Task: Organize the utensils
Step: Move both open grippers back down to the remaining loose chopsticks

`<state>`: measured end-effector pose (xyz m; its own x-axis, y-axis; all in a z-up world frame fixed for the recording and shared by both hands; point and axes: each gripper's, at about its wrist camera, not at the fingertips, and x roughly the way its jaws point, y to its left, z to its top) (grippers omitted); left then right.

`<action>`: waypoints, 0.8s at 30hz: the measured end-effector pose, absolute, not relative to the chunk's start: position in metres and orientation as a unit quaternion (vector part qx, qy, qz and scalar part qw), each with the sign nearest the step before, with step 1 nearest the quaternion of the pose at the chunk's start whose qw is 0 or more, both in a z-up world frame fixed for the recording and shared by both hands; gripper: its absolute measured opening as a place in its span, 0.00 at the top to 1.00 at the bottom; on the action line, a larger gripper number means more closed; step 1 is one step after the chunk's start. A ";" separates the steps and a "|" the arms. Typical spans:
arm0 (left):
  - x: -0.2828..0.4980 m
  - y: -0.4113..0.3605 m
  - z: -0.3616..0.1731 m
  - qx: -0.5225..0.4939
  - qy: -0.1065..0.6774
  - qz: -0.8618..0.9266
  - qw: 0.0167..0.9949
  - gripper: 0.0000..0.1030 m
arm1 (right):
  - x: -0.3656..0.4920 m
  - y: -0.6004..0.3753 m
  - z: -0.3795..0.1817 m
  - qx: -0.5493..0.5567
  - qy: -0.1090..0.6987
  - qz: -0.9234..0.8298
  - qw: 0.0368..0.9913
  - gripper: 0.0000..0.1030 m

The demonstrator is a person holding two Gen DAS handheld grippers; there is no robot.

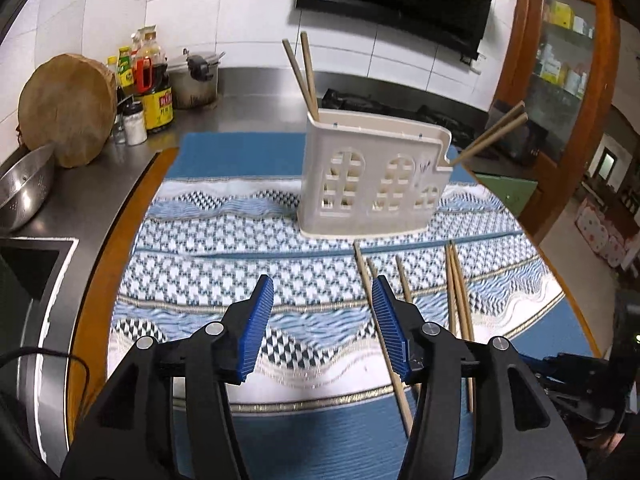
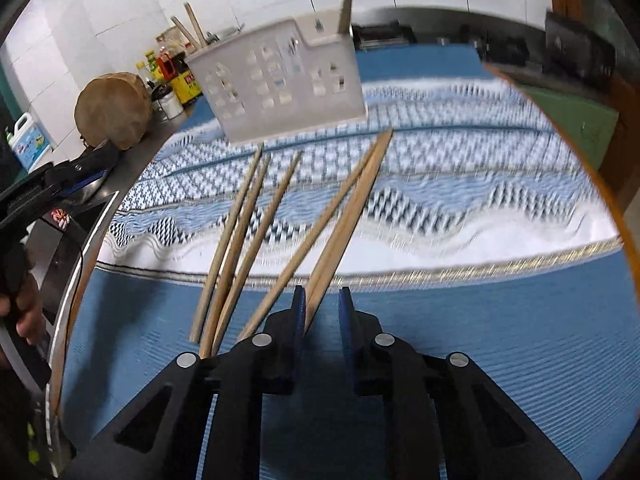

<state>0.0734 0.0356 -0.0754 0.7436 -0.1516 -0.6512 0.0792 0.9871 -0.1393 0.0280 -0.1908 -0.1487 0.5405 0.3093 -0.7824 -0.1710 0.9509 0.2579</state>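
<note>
A white utensil holder [image 1: 370,178] with window cut-outs stands on a blue and white patterned cloth [image 1: 224,248]. Two chopsticks [image 1: 304,74] stick out of its left end and two more [image 1: 494,134] lean out of its right end. Several loose wooden chopsticks [image 1: 456,292] lie on the cloth in front of it. My left gripper [image 1: 322,292] is open and empty, left of the loose ones. In the right wrist view the holder [image 2: 280,80] is ahead and the loose chopsticks [image 2: 256,232] fan out. My right gripper [image 2: 322,300] is open around the near ends of a chopstick pair [image 2: 352,208].
A round wooden chopping block [image 1: 66,110], sauce bottles [image 1: 154,80], a pot [image 1: 198,78] and a steel colander [image 1: 24,186] stand on the steel counter at the left. A sink edge [image 1: 36,248] is at the near left. The table's wooden rim [image 2: 608,200] curves at the right.
</note>
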 end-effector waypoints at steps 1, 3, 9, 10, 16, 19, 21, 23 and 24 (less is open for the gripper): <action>0.072 0.035 -0.078 -0.051 0.356 -0.063 0.931 0.49 | 0.028 -0.190 -0.153 0.080 0.464 0.137 0.871 0.86; 0.068 0.034 -0.085 -0.048 0.365 -0.063 0.928 0.49 | 0.028 -0.188 -0.159 0.088 0.472 0.135 0.867 0.86; 0.063 0.036 -0.101 -0.055 0.383 -0.060 0.920 0.49 | 0.032 -0.182 -0.166 0.106 0.484 0.135 0.858 0.88; 0.063 0.036 -0.102 -0.057 0.385 -0.060 0.919 0.49 | 0.032 -0.181 -0.168 0.107 0.486 0.133 0.857 0.89; 0.059 0.033 -0.113 -0.057 0.398 -0.066 0.913 0.49 | 0.033 -0.174 -0.168 0.106 0.490 0.126 0.856 0.90; 0.058 0.029 -0.118 -0.056 0.405 -0.071 0.910 0.49 | 0.033 -0.170 -0.167 0.094 0.489 0.119 0.859 0.91; 0.057 0.024 -0.122 -0.056 0.408 -0.078 0.908 0.49 | 0.034 -0.170 -0.167 0.089 0.491 0.115 0.859 0.91; 0.055 0.019 -0.125 -0.057 0.412 -0.086 0.905 0.49 | 0.035 -0.168 -0.167 0.085 0.493 0.108 0.859 0.91; 0.055 0.016 -0.128 -0.056 0.415 -0.091 0.903 0.49 | 0.036 -0.165 -0.166 0.081 0.493 0.107 0.859 0.91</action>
<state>0.0549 0.0160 -0.1275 0.6389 -0.2116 -0.7396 0.1182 0.9770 -0.1774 0.0357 -0.1651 -0.1661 0.4905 0.2637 -0.8306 -0.1043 0.9640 0.2444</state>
